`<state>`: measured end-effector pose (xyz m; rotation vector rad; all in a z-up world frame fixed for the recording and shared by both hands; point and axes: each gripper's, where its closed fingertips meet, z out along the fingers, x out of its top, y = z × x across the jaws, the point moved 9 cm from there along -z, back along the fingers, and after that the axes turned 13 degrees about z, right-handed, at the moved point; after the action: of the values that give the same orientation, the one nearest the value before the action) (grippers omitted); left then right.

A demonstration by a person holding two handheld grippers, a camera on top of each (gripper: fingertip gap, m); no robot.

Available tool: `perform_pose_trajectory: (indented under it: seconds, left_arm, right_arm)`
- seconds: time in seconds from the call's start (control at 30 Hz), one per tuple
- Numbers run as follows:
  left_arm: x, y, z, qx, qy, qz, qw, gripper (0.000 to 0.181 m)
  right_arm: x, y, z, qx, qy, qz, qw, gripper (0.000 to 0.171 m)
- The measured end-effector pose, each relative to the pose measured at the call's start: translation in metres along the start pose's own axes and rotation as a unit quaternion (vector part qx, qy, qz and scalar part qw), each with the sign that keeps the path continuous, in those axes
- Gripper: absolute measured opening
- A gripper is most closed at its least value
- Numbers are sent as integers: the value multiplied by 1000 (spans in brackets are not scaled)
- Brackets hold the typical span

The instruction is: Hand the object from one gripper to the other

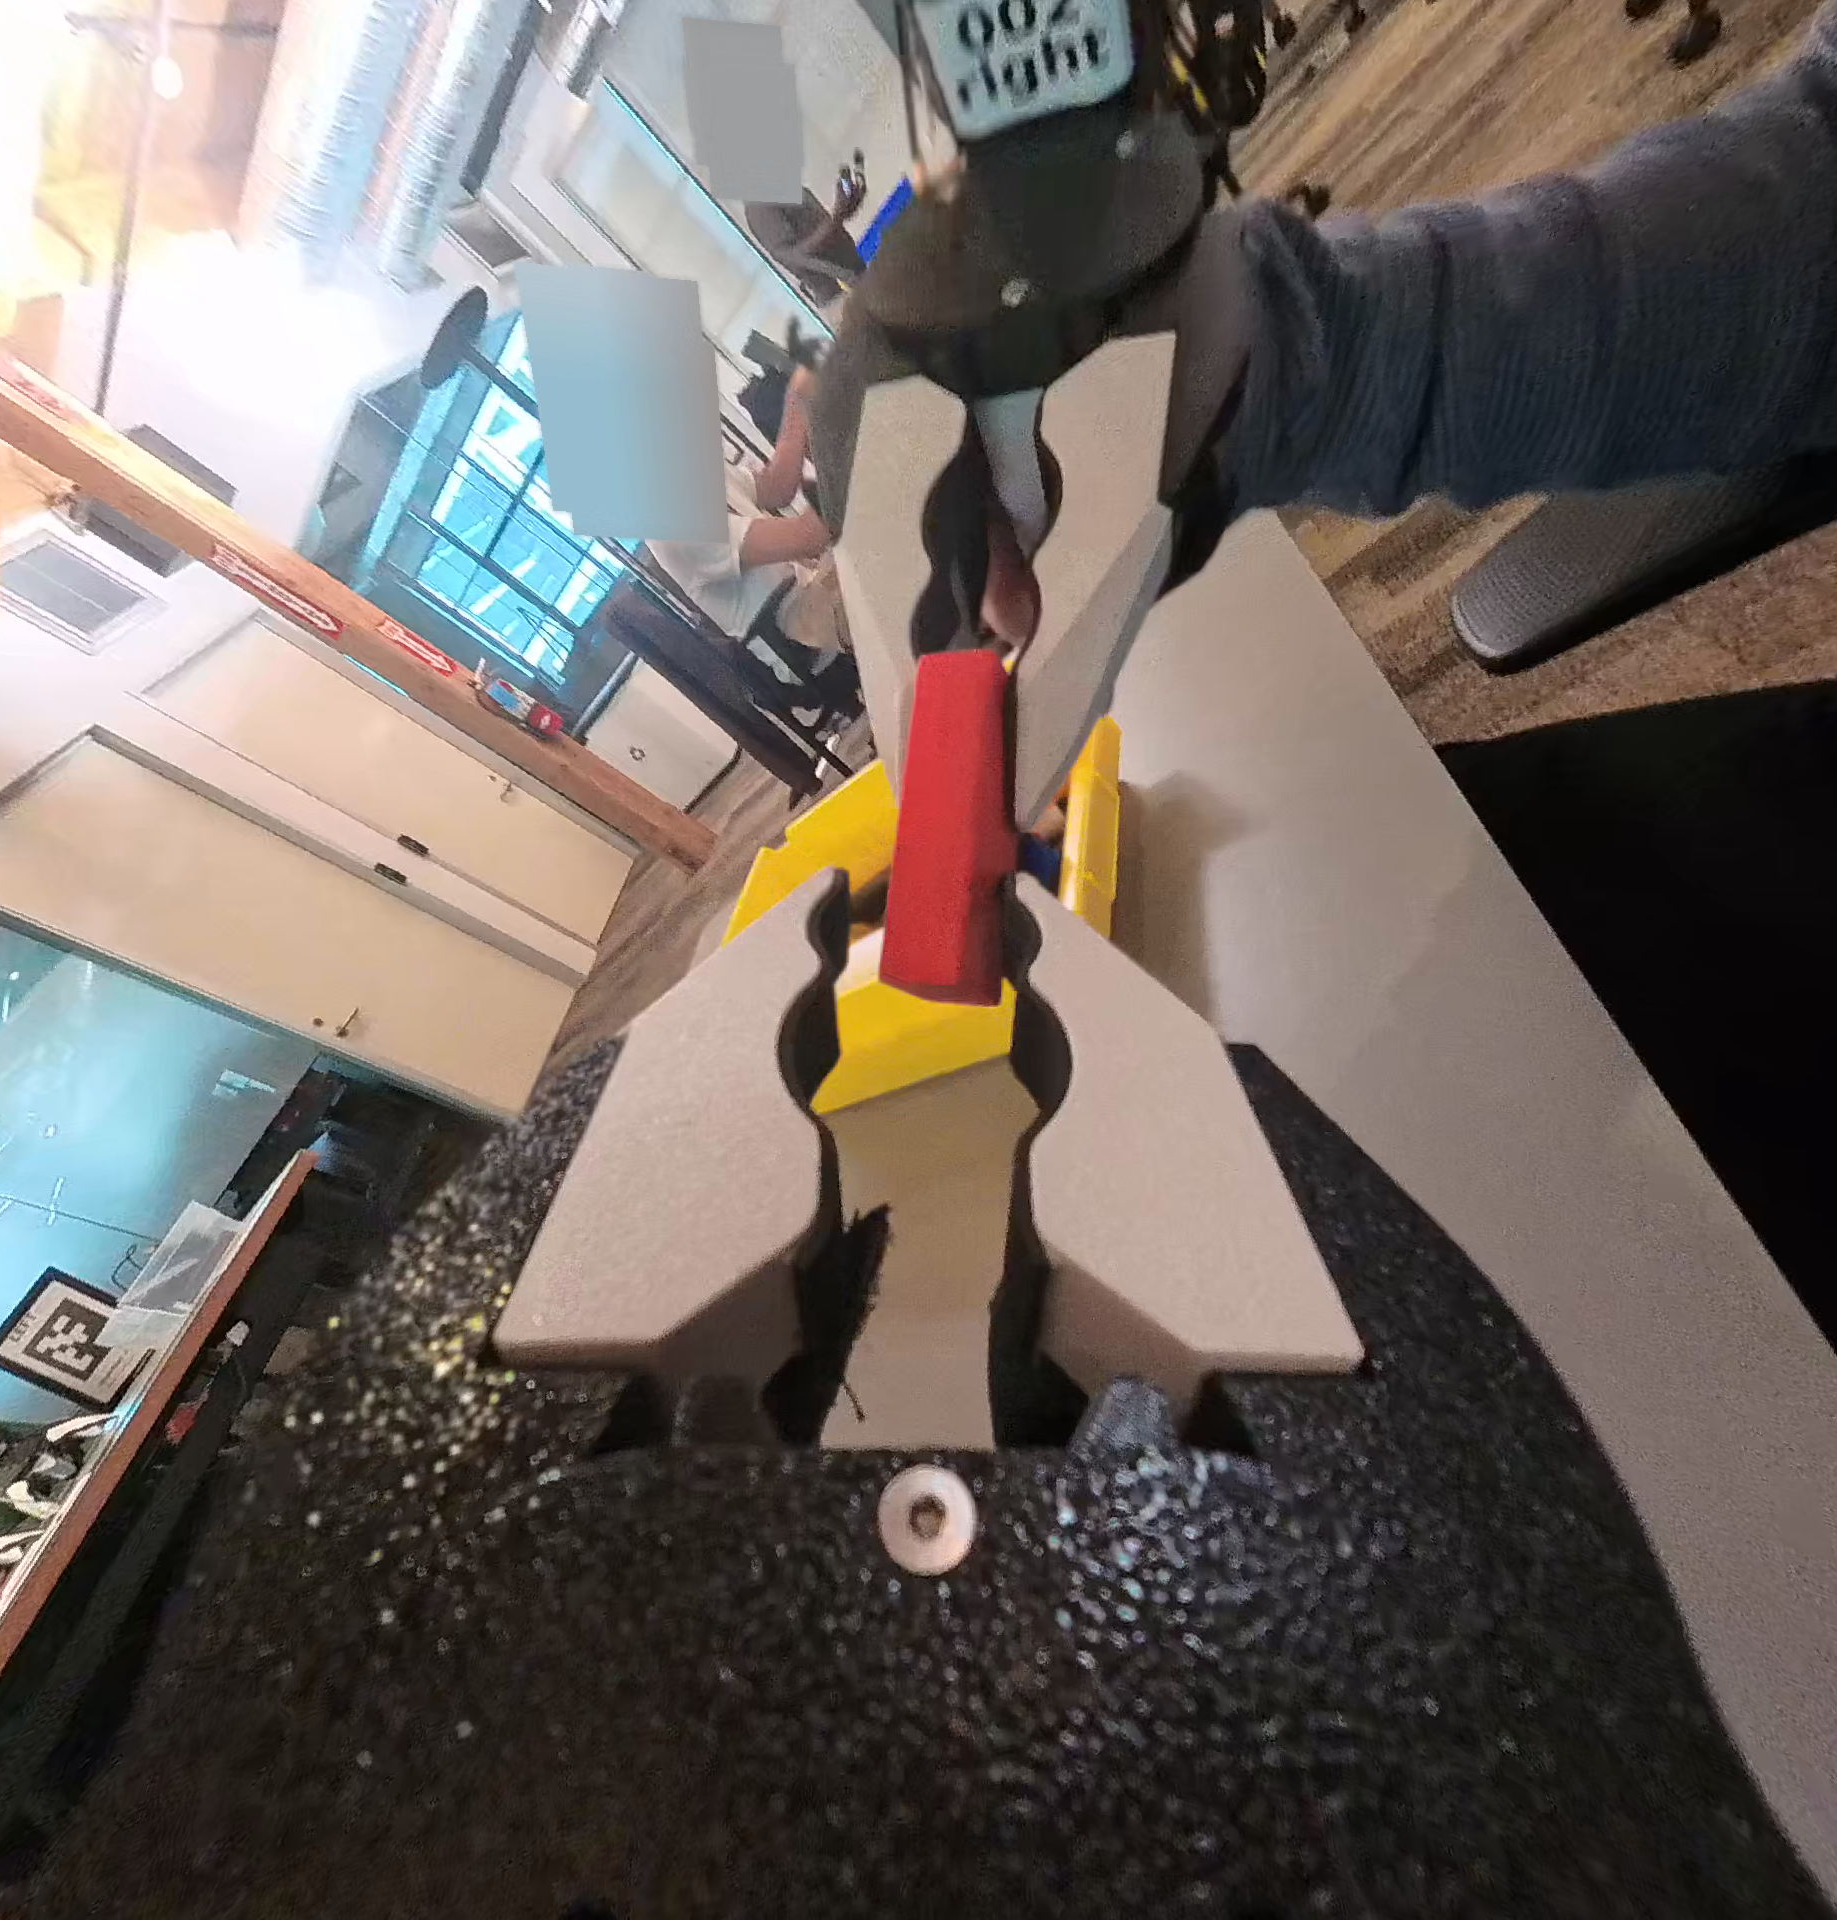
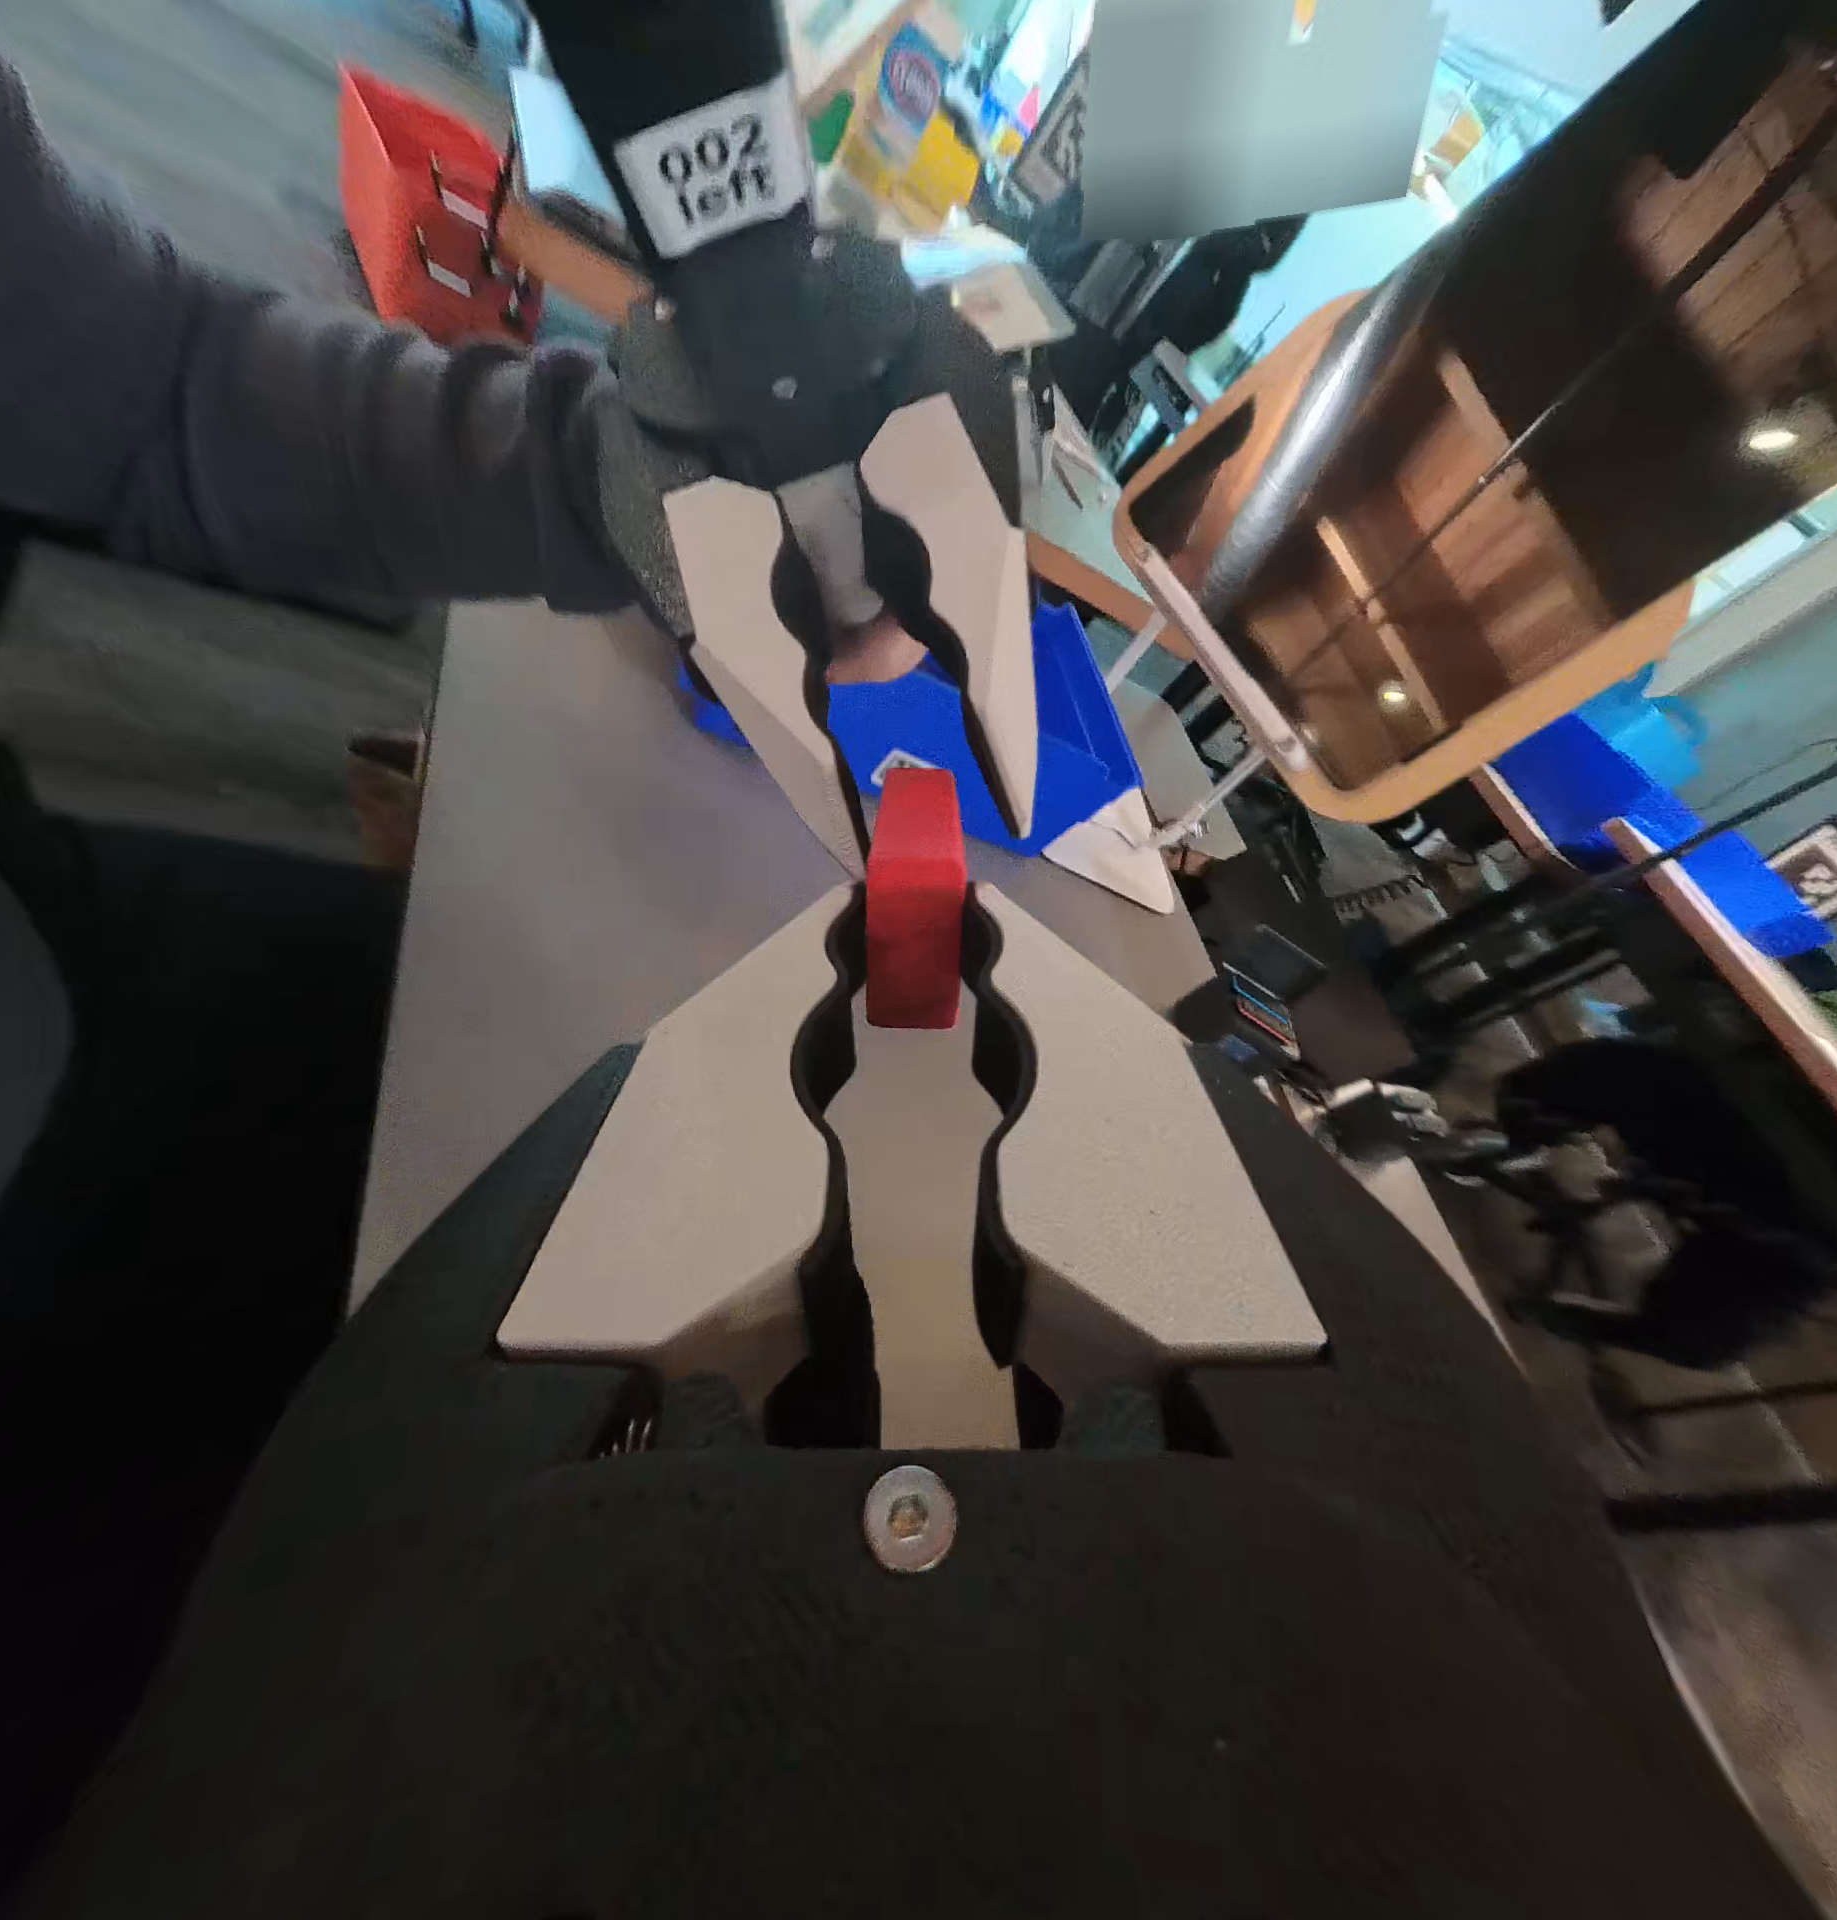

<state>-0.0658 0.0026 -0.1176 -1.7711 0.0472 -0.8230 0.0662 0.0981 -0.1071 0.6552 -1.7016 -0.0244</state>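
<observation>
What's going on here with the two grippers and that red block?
A person is passing a red block between two hand-held grippers above a grey table. The right gripper is shut on one end of the block. The left gripper has its fingers open around the other end, not yet closed on it. The handover is midway.
</observation>
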Motion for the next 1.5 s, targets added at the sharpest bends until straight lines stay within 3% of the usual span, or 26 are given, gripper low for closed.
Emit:
perform_pose_trajectory:
  seconds: [0.2,0.3,0.4,0.47,0.5,0.6,0.67,0.87,1.0,1.1,1.43,1.5]
  left_arm:
    - [1,13,12,-32,-81,62,994,17]
    - [-1,7,16,6,-119,55,991,16]
    - [-9,-6,12,63,-117,-18,991,15]
    - [-11,-14,8,77,-68,-119,988,15]
    - [-11,-16,7,62,-27,-179,981,15]
    - [-11,-23,4,12,98,-345,933,14]
    - [-13,-24,3,-21,139,-415,899,14]
    - [-16,-16,9,-140,175,-526,821,14]
    - [-18,-10,14,-197,185,-562,782,14]
    - [-18,-7,16,-217,185,-564,775,14]
    - [-13,-3,17,-253,197,-568,758,14]
    - [-13,-5,18,-237,203,-563,765,14]
  right_arm:
    - [-3,-7,2,-30,-85,-57,994,15]
    - [-1,-5,5,-97,-89,-94,987,18]
    - [5,0,3,-148,-65,-113,980,62]
    - [6,4,2,-188,-43,-159,968,88]
    - [5,3,3,-205,-34,-197,958,91]
    - [1,-6,10,-218,-10,-296,930,91]
    - [3,-10,13,-218,24,-311,925,91]
    - [8,-16,9,-207,86,-313,923,93]
    - [8,-20,7,-186,78,-332,922,92]
    - [7,-22,5,-177,76,-339,921,77]
    - [8,-22,2,-133,58,-304,941,71]
    - [8,-19,1,-138,48,-290,946,72]
